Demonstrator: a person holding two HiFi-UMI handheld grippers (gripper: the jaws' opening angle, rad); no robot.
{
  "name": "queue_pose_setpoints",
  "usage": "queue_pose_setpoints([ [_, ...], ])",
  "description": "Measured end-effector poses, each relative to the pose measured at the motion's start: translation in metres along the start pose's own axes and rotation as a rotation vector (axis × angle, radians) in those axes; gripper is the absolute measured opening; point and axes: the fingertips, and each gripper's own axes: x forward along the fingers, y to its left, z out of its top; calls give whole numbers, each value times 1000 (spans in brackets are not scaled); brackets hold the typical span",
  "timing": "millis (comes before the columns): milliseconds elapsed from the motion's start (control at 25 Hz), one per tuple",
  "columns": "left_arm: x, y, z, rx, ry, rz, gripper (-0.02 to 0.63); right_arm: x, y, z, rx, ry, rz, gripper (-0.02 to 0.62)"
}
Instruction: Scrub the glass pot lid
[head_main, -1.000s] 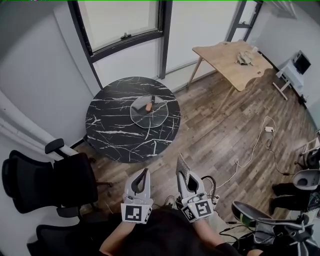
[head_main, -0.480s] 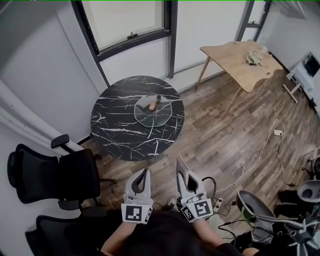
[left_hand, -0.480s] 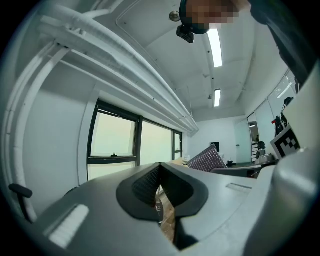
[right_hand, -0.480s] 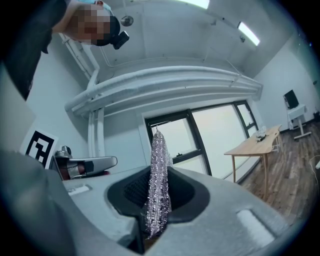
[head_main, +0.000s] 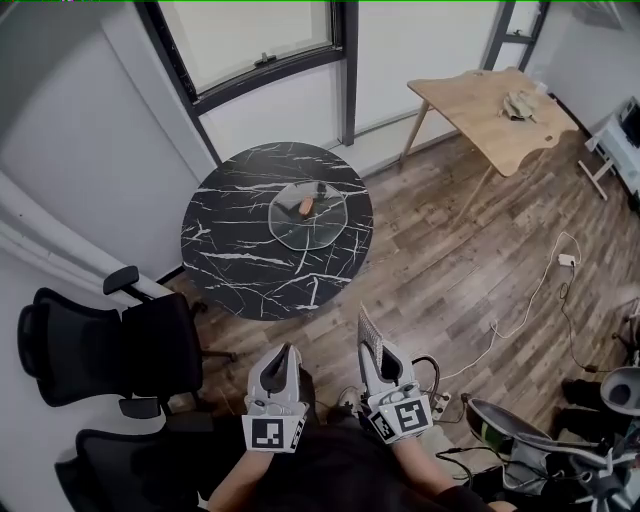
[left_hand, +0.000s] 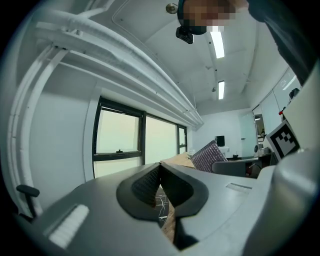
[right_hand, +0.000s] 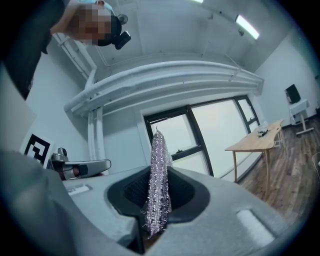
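The glass pot lid (head_main: 310, 215) lies flat on the round black marble table (head_main: 240, 250) across the room, an orange knob at its centre. Both grippers are held close to my body, well short of the table. My right gripper (head_main: 369, 335) is shut on a silvery mesh scrub cloth (right_hand: 159, 180), which stands up between its jaws; the same scrub cloth (head_main: 366, 330) shows in the head view. My left gripper (head_main: 286, 354) is shut with nothing in it, its jaws meeting at the tips (left_hand: 160, 172).
A black office chair (head_main: 110, 345) stands to the left of me by the wall. A wooden desk (head_main: 495, 115) sits at the far right. Cables (head_main: 530, 295) trail over the wood floor on the right, near another chair base (head_main: 520, 425).
The view has shifted: the table and lid now sit slightly higher and further right in the head view. Both grippers have dropped a little lower in frame, still shut.
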Motion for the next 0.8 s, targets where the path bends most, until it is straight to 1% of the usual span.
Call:
queue_pose_setpoints([
  [160,26,18,-5,-4,-9,-23,4,25,-8,-9,-8,17,-33,75],
  [320,53,48,-9,-27,-18,-40,3,56,-8,-12,-10,22,-63,75],
  [440,78,73,-6,-38,-24,-77,3,91,-7,-9,-29,23,-85,77],
  [520,92,92,-6,-38,-11,-100,3,114,-4,-6,-30,18,-104,77],
  [800,145,152,-3,-52,5,-151,3,193,5,1,-41,18,-151,77],
])
